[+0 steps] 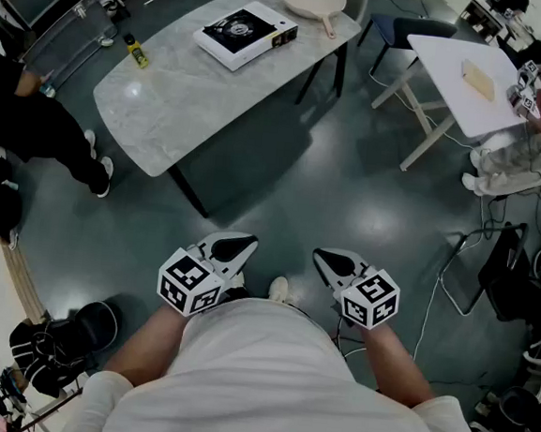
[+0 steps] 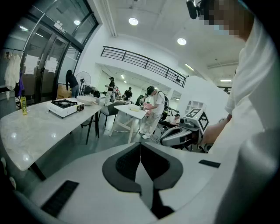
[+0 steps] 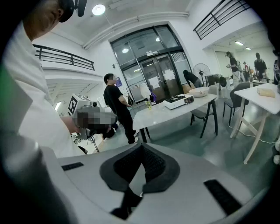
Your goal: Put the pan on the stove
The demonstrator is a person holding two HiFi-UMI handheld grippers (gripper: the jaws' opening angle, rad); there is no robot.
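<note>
Two grippers are held low, close to the person's waist and well apart from the task's things. In the head view the left gripper is seen at about 7 o'clock and the right gripper at about 5 o'clock, both over the dark floor.

In the left gripper view the fingers are pressed together, and nothing is caught between them. The same is seen in the right gripper view, where the fingers are closed on each other and hold nothing.

The pan is found at 12 o'clock in the head view. It lies at the far end of the grey marble counter, with its handle turned toward 5 o'clock. The stove, white with a black top, is set at about 8 o'clock from the pan, near it but apart. The pan is not yet placed on the stove. A yellow bottle is laid at 9 o'clock from the stove, near the counter's edge.

In the left gripper view the stove is seen at 10 o'clock, with the pan just beyond it. In the right gripper view the stove and the pan are seen at 1 o'clock.

A person in black is seen at 9 o'clock in the head view, beside the counter. A white counter stands at 2 o'clock and bears a pale block.
</note>
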